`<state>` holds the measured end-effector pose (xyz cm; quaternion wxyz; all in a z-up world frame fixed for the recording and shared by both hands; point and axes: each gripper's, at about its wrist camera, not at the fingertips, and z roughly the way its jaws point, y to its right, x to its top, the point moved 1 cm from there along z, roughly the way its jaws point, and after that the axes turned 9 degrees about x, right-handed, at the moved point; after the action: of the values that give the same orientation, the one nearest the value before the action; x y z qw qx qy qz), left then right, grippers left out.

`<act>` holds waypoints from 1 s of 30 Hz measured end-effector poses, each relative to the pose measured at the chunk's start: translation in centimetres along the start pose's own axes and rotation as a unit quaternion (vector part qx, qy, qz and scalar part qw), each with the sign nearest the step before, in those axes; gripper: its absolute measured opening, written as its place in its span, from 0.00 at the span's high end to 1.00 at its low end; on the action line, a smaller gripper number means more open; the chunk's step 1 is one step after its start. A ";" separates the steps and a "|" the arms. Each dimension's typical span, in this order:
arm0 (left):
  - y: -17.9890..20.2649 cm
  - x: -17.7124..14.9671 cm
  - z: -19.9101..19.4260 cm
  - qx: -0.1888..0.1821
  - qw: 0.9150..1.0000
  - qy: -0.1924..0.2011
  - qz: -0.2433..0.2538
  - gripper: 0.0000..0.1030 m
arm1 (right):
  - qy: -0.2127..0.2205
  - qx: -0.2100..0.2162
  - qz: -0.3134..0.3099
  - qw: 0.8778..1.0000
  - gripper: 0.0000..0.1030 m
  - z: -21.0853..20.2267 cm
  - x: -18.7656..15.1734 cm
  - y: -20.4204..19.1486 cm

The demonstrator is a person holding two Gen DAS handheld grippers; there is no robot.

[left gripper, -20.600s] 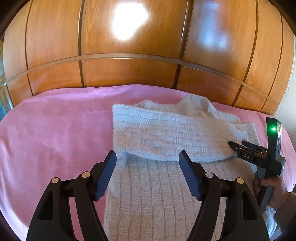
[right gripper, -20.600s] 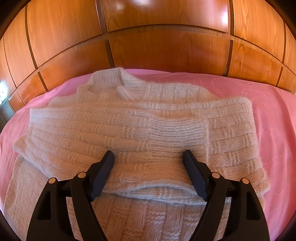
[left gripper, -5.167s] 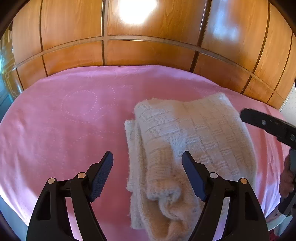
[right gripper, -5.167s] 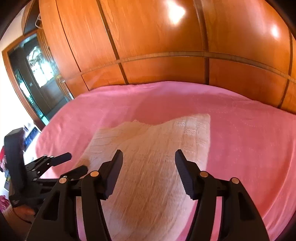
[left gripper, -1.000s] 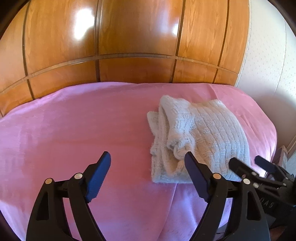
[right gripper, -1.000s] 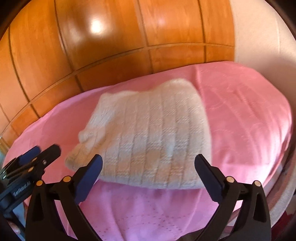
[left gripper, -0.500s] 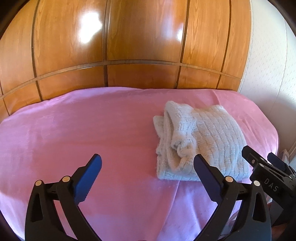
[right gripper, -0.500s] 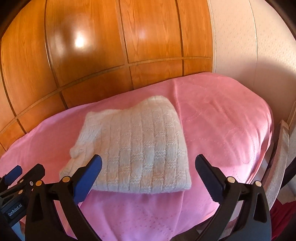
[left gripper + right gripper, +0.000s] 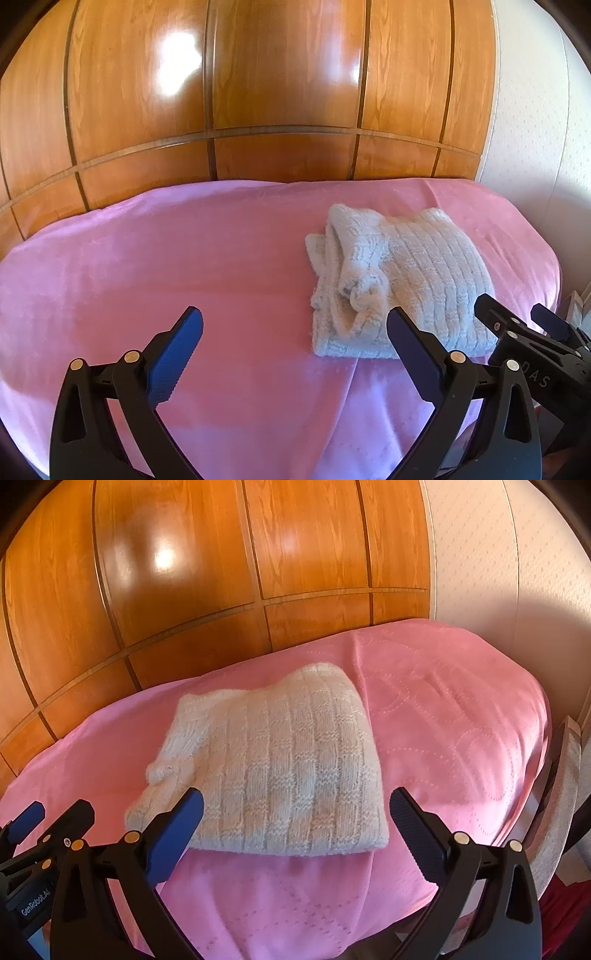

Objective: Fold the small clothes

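A cream knitted sweater (image 9: 410, 280) lies folded into a thick rectangle on the pink bedspread (image 9: 184, 266), toward the bed's right side. My left gripper (image 9: 293, 334) hovers open in front of it and to its left, holding nothing. In the right wrist view the same sweater (image 9: 280, 771) lies just beyond my right gripper (image 9: 295, 814), which is open wide and holds nothing. Each gripper shows at the edge of the other's view: the right gripper (image 9: 517, 325) at lower right, the left gripper (image 9: 48, 819) at lower left.
A glossy wooden panelled wall (image 9: 258, 92) rises behind the bed. A pale textured wall (image 9: 517, 572) stands to the right. The bed's right edge (image 9: 546, 746) drops off beside grey fabric (image 9: 565, 794). Bare pink bedspread spreads left of the sweater.
Both grippers have drawn back a little from the sweater. The left gripper's jaws opened wider. The sweater has not moved.
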<state>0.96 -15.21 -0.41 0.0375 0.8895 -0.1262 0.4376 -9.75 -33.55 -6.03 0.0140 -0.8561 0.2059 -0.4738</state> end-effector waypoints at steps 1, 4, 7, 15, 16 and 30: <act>0.0 0.0 0.0 0.000 1.000 0.000 0.001 0.04 | 0.000 0.001 0.000 1.000 0.02 0.0 0.0 0.0; 0.0 0.0 -0.1 0.000 1.000 0.000 0.000 0.04 | 0.003 0.001 -0.004 1.000 0.02 0.0 0.1 -0.1; 0.0 0.0 -0.4 0.004 1.000 0.007 0.001 0.04 | 0.002 0.003 -0.004 1.000 0.02 0.1 0.1 -0.1; -0.2 0.1 -0.5 0.006 1.000 0.006 -0.001 0.04 | 0.000 0.007 -0.007 1.000 0.02 0.3 -0.2 -0.4; -0.3 0.1 -0.5 0.010 1.000 0.008 -0.001 0.04 | -0.001 0.007 -0.008 1.000 0.02 0.3 -0.2 -0.5; -1.2 -0.1 0.8 0.019 0.999 -0.016 -0.020 0.04 | 0.008 0.006 -0.003 1.000 0.02 0.7 1.3 0.7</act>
<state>1.80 -14.16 -0.91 0.0278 0.8992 -0.1004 0.4250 -8.76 -34.77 -5.50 0.0160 -0.8529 0.2008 -0.4817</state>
